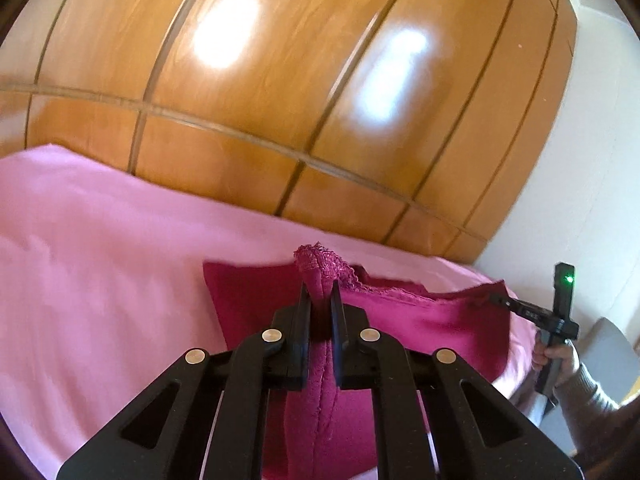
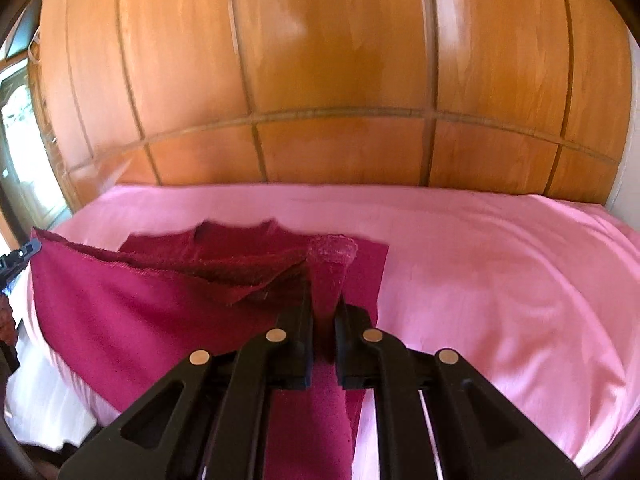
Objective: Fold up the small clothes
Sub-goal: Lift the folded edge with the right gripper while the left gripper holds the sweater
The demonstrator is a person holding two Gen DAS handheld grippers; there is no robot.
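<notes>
The left gripper [image 1: 320,292] and right gripper [image 2: 325,300] each pinch a bunched edge of the crimson garment [image 2: 132,312], holding it partly raised off the pink bed [image 2: 500,280], probably to fold it over.

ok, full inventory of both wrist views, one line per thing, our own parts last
garment: 1, dark magenta, lace-edged, on the bed, near edge held up at two corners
bed sheet: 1, pink, covers the bed under the garment
wardrobe: 1, glossy orange-brown wood panels, behind the bed
wall: 1, white, right of the wardrobe
left hand-held gripper: 1, black, shut on the garment's lace corner
right hand-held gripper: 1, black, shut on the garment's other corner
hand: 1, grey sleeve, holds the right hand-held gripper
</notes>
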